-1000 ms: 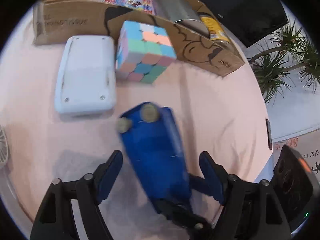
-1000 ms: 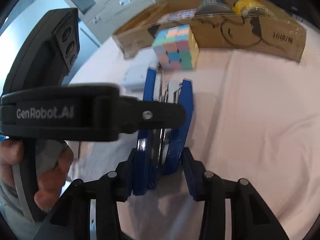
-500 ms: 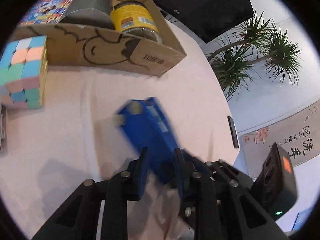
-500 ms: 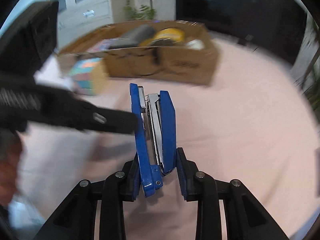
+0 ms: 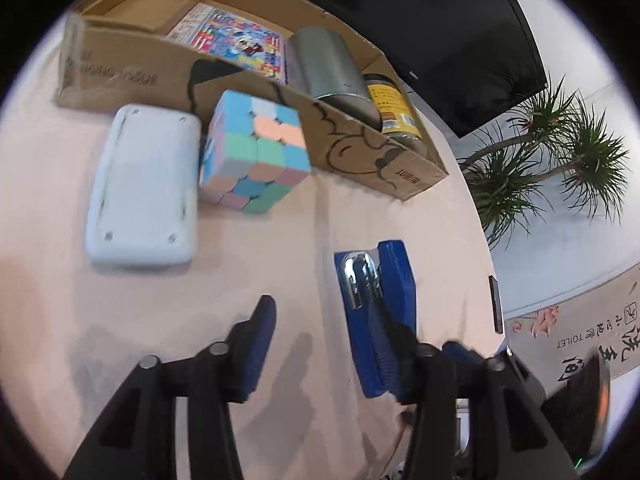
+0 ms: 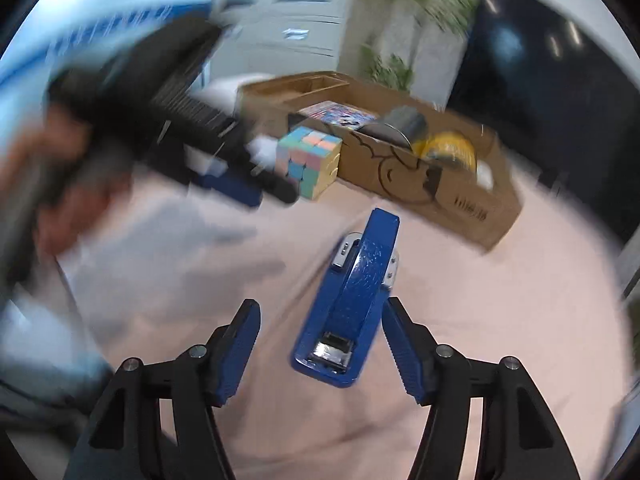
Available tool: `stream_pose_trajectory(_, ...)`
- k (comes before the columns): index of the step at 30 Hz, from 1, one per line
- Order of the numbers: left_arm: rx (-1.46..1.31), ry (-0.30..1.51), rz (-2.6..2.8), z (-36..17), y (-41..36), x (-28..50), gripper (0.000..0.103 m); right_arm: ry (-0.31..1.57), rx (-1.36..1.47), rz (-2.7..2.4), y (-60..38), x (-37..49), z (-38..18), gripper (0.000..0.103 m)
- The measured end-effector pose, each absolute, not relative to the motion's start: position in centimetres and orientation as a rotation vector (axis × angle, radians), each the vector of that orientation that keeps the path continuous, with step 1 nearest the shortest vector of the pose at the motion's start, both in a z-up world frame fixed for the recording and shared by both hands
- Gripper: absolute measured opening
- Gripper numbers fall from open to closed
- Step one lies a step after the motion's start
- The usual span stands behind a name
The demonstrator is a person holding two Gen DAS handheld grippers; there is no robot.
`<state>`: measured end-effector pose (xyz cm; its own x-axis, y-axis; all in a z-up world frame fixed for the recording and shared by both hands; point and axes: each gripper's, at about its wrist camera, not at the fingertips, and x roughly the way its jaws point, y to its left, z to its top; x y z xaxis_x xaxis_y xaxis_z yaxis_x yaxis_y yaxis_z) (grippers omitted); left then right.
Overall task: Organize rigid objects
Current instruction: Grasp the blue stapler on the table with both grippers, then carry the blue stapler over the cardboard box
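A blue stapler (image 6: 352, 304) lies on the pink cloth between the open fingers of my right gripper (image 6: 320, 344), touching neither. It also shows in the left wrist view (image 5: 372, 312), just beside the right finger of my left gripper (image 5: 324, 344), which is open and empty. A pastel puzzle cube (image 5: 252, 156) and a white flat box (image 5: 144, 184) sit on the cloth in front of a cardboard box (image 5: 360, 148). The cube shows in the right wrist view (image 6: 310, 162) too.
The cardboard box (image 6: 452, 196) holds a colourful booklet (image 5: 236, 44), a grey can (image 5: 328, 64) and a yellow-labelled jar (image 5: 394, 108). A dark monitor (image 5: 448, 28) and plants (image 5: 560, 148) stand beyond the table edge. The left gripper's body (image 6: 172, 120) shows blurred at the left.
Both grippers have opened and let go of the stapler, which now lies flat on the cloth. The left gripper has swung back to the left toward the cube.
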<state>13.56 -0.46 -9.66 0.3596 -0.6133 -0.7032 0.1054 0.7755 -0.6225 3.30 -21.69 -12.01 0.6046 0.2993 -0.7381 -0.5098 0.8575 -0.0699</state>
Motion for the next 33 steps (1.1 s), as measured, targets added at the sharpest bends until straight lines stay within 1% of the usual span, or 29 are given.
stream_pose_trajectory(2, -0.531, 1.126, -0.498, -10.1, -0.4, 13.6, 0.049, 0.891, -0.155, 0.445, -23.4, 6.1, -12.3, 0.06)
stream_pose_trajectory(4, -0.537, 1.136, -0.516, -10.5, -0.8, 13.7, 0.049, 0.937, -0.116, 0.416, -24.0, 7.9, -13.0, 0.043)
stream_pose_trajectory(5, -0.54, 1.139, -0.528, -10.6, -1.0, 13.7, 0.049, 0.958, -0.107, 0.424, -23.9, 8.8, -13.6, 0.032)
stream_pose_trajectory(6, -0.542, 1.144, -0.542, -10.7, -1.2, 13.8, 0.049, 0.989, -0.081, 0.437, -23.8, 9.5, -14.2, 0.028)
stream_pose_trajectory(10, -0.549, 1.169, -0.576, -11.3, -1.6, 13.8, 0.049, 1.02, -0.053, 0.384, -23.2, 9.2, -14.4, 0.025)
stream_pose_trajectory(16, -0.56, 1.242, -0.634, -13.0, -2.1, 12.7, 0.048, 1.134, 0.238, 0.487, -23.9, 6.4, -15.1, 0.025)
stream_pose_trajectory(19, -0.596, 1.227, -0.635, -13.1, -1.6, 12.3, 0.046, 1.166, 0.349, 0.517, -24.1, 6.1, -15.4, 0.025)
stream_pose_trajectory(20, -0.604, 1.218, -0.641, -13.0, -1.3, 12.3, 0.042, 1.174, 0.386, 0.531, -24.0, 6.2, -15.6, 0.025)
stream_pose_trajectory(21, -0.611, 1.213, -0.652, -13.0, -1.2, 12.3, 0.029, 1.182, 0.412, 0.544, -23.9, 6.3, -15.7, 0.025)
stream_pose_trajectory(22, -0.603, 1.225, -0.667, -13.1, -1.2, 12.4, 0.025, 1.188, 0.425, 0.558, -23.6, 6.4, -15.8, 0.025)
stream_pose_trajectory(31, -0.614, 1.186, -0.646, -12.1, 0.8, 13.1, 0.02, 1.214, 0.439, 0.589, -21.2, 7.9, -15.7, 0.025)
stream_pose_trajectory(32, -0.614, 1.167, -0.644, -11.5, 1.3, 13.1, 0.019, 1.21, 0.445, 0.591, -20.6, 8.0, -15.4, 0.025)
stream_pose_trajectory(33, -0.611, 1.15, -0.637, -10.8, 1.6, 13.0, 0.012, 1.205, 0.444, 0.596, -20.3, 8.2, -15.0, 0.025)
